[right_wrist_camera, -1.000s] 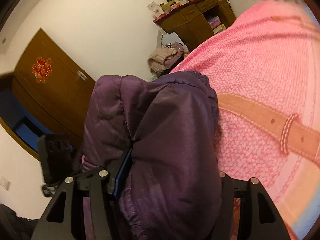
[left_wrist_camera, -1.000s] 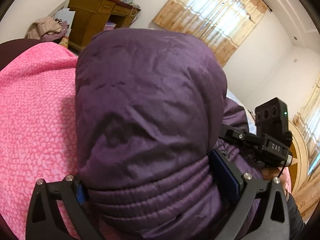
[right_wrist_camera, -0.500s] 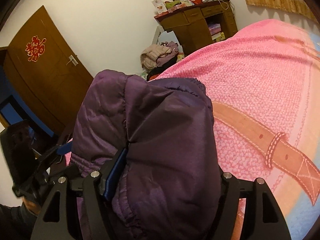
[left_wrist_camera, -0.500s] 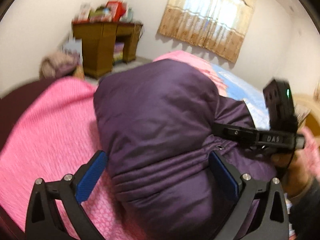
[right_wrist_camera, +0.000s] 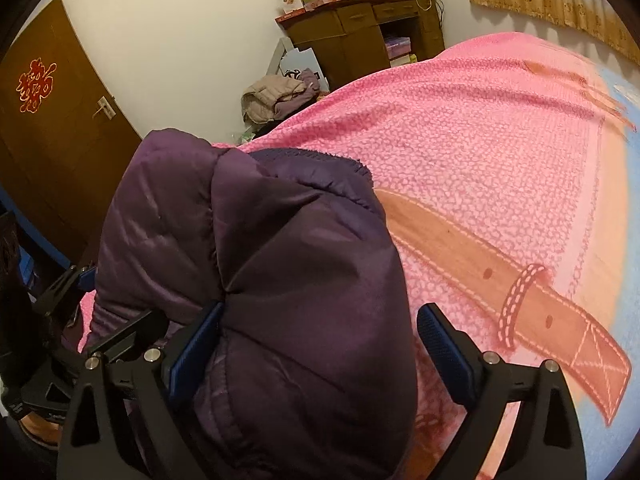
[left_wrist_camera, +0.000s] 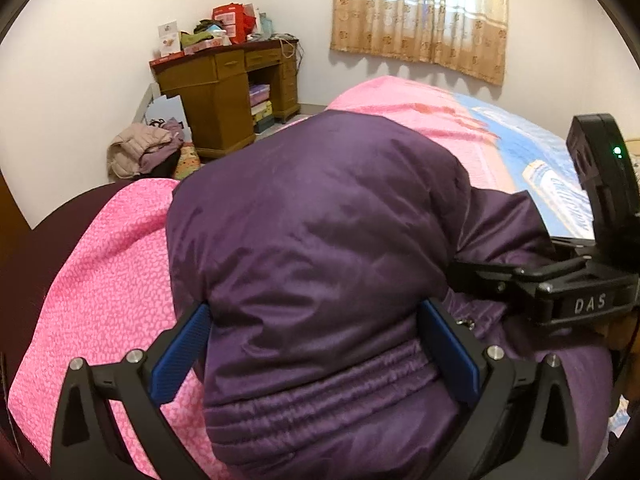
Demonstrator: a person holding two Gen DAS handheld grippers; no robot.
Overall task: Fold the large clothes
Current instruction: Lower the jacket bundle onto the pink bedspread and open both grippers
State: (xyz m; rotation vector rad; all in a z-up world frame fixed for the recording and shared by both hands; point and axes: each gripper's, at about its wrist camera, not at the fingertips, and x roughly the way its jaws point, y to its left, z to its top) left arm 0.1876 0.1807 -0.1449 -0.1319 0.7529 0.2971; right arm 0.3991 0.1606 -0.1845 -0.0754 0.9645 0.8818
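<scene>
On a pink patterned bedspread, a puffy purple quilted jacket fills both wide-spread grippers, left and right; wooden desk at eleven o'clock.

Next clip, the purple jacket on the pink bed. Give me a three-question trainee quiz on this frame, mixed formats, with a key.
1. True or false: the left hand-held gripper has its blue pads spread wide, with the purple jacket bulging between them.
2. What does the jacket rest on? A) wooden desk B) pink bedspread C) floor
3. Fill in: between the right hand-held gripper fingers lies the ____.

Key: 1 true; 2 B; 3 purple jacket.
</scene>
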